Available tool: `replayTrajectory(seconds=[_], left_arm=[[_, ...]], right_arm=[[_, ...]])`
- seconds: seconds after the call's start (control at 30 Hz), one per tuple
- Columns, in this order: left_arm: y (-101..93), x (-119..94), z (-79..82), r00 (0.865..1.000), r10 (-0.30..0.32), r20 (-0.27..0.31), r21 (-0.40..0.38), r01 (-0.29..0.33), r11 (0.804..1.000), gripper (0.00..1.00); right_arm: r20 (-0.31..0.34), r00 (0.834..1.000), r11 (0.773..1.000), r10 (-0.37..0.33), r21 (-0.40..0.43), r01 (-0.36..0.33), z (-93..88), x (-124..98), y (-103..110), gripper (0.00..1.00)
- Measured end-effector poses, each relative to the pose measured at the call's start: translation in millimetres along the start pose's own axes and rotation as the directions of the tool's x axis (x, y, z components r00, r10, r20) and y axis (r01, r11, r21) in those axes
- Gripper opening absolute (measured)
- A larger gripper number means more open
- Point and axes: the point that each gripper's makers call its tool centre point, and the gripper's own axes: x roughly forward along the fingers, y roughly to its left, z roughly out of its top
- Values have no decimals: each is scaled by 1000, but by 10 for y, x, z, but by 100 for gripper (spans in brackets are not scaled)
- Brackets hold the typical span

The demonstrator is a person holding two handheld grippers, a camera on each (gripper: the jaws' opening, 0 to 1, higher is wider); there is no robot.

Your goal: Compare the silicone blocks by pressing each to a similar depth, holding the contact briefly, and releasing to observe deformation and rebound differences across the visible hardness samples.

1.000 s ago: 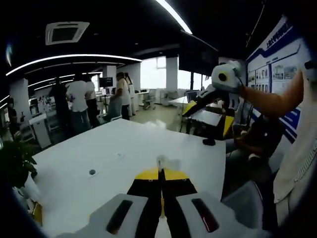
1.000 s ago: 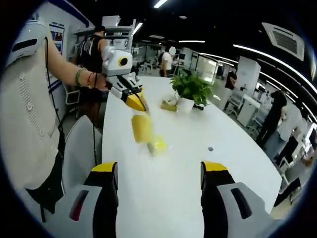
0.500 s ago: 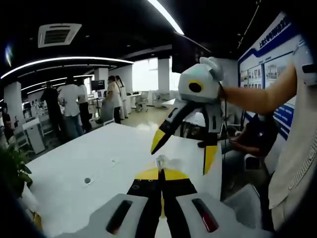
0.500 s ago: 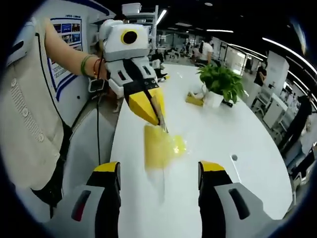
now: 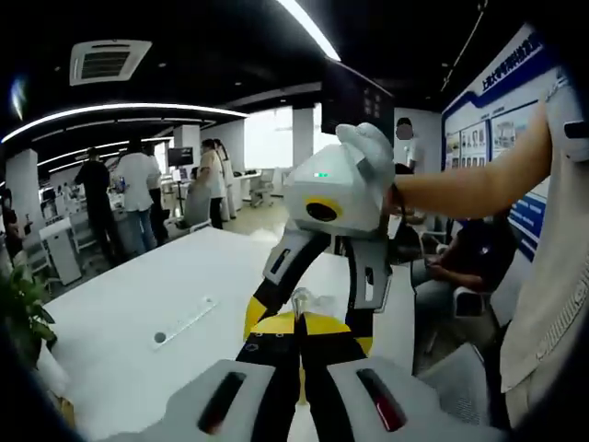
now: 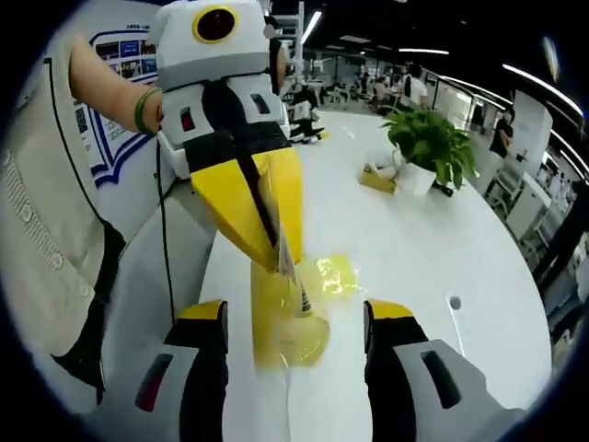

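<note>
Right gripper view: the right gripper [image 6: 294, 318] stands with its jaws wide apart, nothing between them. Just beyond lies a clear bag [image 6: 296, 308] on the white table [image 6: 405, 239], showing yellow within, probably the silicone blocks, though blur and reflection hide their outlines. The left gripper [image 6: 281, 262] comes down from above with jaws pressed together on a thin fold of that bag; half a second ago it was farther off and smaller in the view.

Left gripper view: the left gripper's own closed yellow tips pinch a crumpled clear tuft of the bag at centre. The right gripper [image 5: 304, 327], held by a gloved hand [image 5: 368, 152], now straddles those tips with its open jaws; earlier it hung higher, and a second ago it was far to the right.

Farther along the table: a potted plant [image 6: 431, 147] with a small yellow item [image 6: 377, 180] beside it. Beyond: standing people [image 5: 138, 198], strip ceiling lights [image 5: 110, 115], and a poster wall [image 5: 511, 138].
</note>
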Motion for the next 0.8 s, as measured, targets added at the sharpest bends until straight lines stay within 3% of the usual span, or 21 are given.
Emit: replayTrajectory(seconds=[0.07,0.13,0.23,0.6,0.8], left_arm=[[-13,10,20,1000,0,7,-1,0,1000,0],[-16,8,28,1000,-1,10,-4,1,1000,0],[-11,0,35,1000,6,11,4,-6,1000,0],[-90,-46,80,1000,8,19,15,-8,1000,0],[-235,-89,84,1000,-9,15,67,8,998,0]], right_arm=[[-4,1000,1000,8,-8,-8,-4,34,19,51],[-6,1000,1000,10,-27,-10,2,44,24,38],[-9,1000,999,20,-41,-20,10,49,43,29],[-3,1000,996,-10,-84,10,36,7,67,20],[-46,999,996,-13,-90,9,-10,-32,171,14]])
